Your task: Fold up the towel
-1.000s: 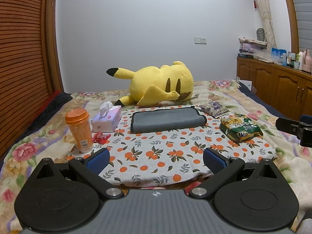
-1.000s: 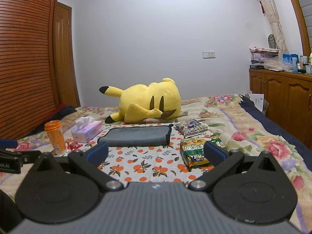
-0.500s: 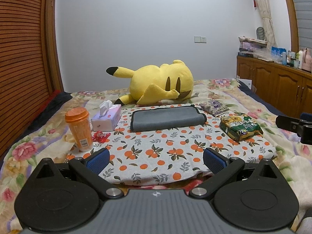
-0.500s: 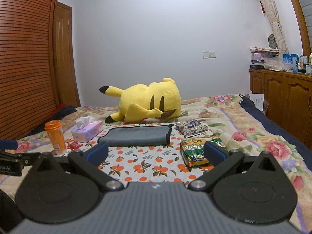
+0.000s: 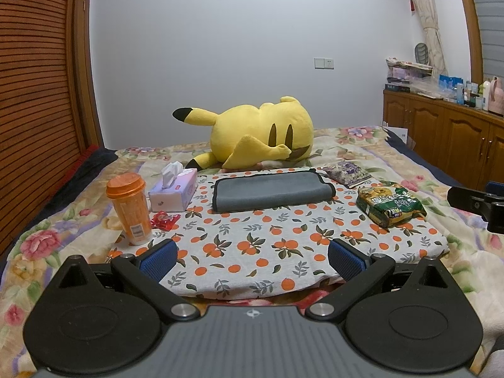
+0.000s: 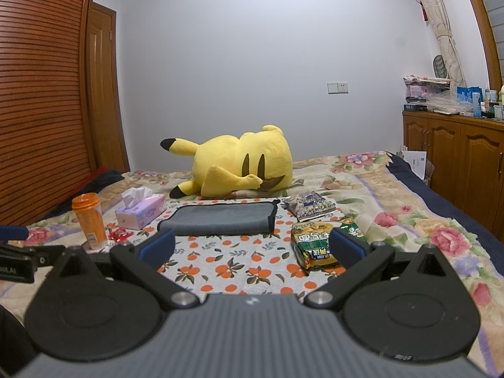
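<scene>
A grey towel with a dark edge lies folded on an orange-print cloth on the bed. It also shows in the right wrist view. My left gripper is open and empty, held near the cloth's front edge, well short of the towel. My right gripper is open and empty, also short of the towel. The right gripper's finger shows at the right edge of the left wrist view, and the left gripper's at the left edge of the right wrist view.
An orange cup, a tissue box and a red wrapper stand left of the towel. Two snack packets lie to its right. A yellow plush toy lies behind. A wooden cabinet stands at the right.
</scene>
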Demonstrator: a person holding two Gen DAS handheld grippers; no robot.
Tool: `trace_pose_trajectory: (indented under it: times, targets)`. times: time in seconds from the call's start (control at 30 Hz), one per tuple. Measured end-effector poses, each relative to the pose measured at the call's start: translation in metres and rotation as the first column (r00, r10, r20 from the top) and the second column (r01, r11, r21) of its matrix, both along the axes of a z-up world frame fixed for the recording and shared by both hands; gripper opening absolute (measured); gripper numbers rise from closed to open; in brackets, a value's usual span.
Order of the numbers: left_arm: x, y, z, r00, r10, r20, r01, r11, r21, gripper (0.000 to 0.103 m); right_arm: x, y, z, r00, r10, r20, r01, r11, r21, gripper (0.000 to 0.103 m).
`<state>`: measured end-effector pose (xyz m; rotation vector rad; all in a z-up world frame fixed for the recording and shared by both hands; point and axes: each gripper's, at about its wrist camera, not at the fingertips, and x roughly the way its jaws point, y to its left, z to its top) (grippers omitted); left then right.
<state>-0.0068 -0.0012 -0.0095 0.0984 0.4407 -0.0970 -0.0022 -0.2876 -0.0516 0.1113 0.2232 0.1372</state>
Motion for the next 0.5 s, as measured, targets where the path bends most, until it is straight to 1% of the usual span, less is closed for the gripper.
trace_pose_trajectory:
  times: [0.5]
  targets:
    - [0.0003,-0.0002,0.0000,1.000,0.000,-0.001,0.000,1.000,0.002,0.103,-0.0004,-0.0009,-0.0009,1.000,0.001,-0.001,-0.001,1.000,-0.001,0.103]
